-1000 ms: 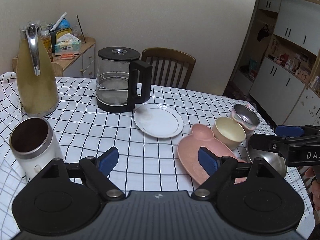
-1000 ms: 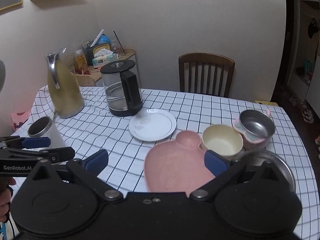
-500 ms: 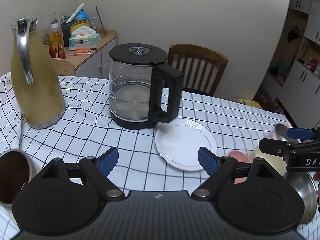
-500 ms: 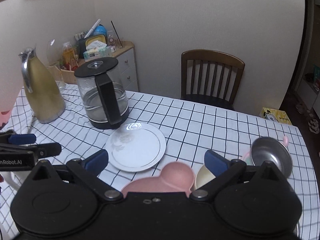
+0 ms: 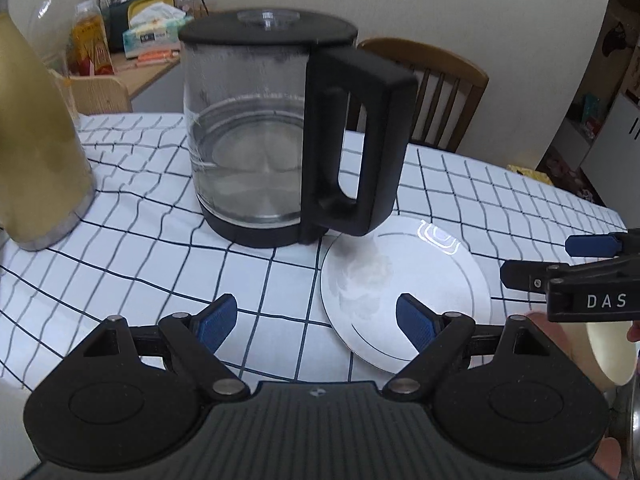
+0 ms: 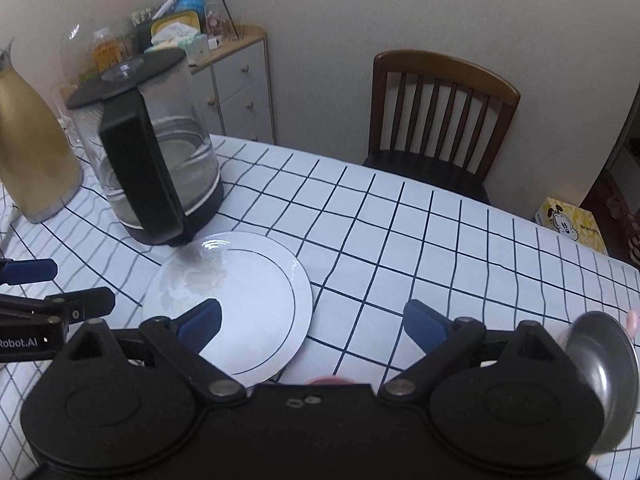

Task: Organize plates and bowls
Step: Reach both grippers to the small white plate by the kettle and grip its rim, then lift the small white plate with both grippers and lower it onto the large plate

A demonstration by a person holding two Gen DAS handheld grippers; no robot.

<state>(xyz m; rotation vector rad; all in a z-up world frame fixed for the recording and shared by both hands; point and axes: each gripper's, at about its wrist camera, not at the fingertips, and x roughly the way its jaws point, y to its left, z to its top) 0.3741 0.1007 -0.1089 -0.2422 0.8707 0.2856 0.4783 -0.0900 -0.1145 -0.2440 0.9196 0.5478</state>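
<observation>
A round white plate [image 5: 404, 292] [image 6: 236, 304] lies on the checked tablecloth just right of the glass kettle. My left gripper [image 5: 316, 322] is open and empty, with its right finger over the plate's left part. My right gripper [image 6: 312, 320] is open and empty, with its left finger over the plate and the plate's right rim between the fingers. A cream bowl [image 5: 608, 350] shows at the right edge of the left view. A steel bowl [image 6: 600, 368] and a sliver of the pink plate [image 6: 328, 380] show low in the right view.
A glass kettle [image 5: 276, 136] [image 6: 152, 160] with a black handle stands right behind the plate. A gold thermos jug [image 5: 36, 140] [image 6: 32, 152] is at the left. A wooden chair [image 6: 436, 120] stands behind the table. The right gripper shows in the left view [image 5: 576, 268].
Both grippers have moved forward and down toward the white plate and kettle. The pink plate, the bowls and the steel cup have slid mostly out of view.
</observation>
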